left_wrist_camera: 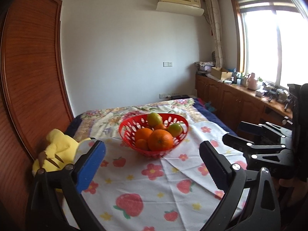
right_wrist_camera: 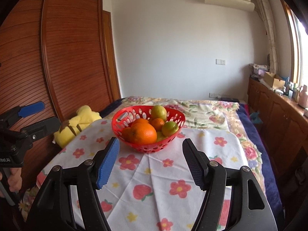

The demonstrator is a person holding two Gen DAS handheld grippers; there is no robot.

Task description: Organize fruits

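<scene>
A brown louvered wardrobe (right_wrist_camera: 63, 53) fills the left of the right wrist view, with a white wall behind. A bed takes the lower half of both views, covered by a floral bedspread (right_wrist_camera: 215, 111) with a white cloth (right_wrist_camera: 154, 177) printed with strawberries and flowers laid over it. A wooden cabinet (left_wrist_camera: 231, 96) cluttered with small items runs along the right edge under a bright window (left_wrist_camera: 273, 44), and an air conditioner (left_wrist_camera: 179, 2) hangs at the top of the wall.

A yellow plush toy (left_wrist_camera: 57, 150) lies at the left edge of the cloth, beside the wardrobe.

The red basket (right_wrist_camera: 148, 127) stands on the far end of the white cloth, at the centre of both views. It holds the fruits: a large orange (right_wrist_camera: 143, 133) at the front, smaller oranges around it and yellow-green fruits (right_wrist_camera: 158, 112) behind and to the right.

The left gripper (left_wrist_camera: 152, 159) sits at the bottom of its view, jaws spread wide with nothing between them, well short of the basket. The right gripper (right_wrist_camera: 151, 156) is likewise empty, its jaws apart, near the basket's front rim but not touching it. A hand (right_wrist_camera: 13, 179) holding the left gripper shows at the lower left edge of the right wrist view.
</scene>
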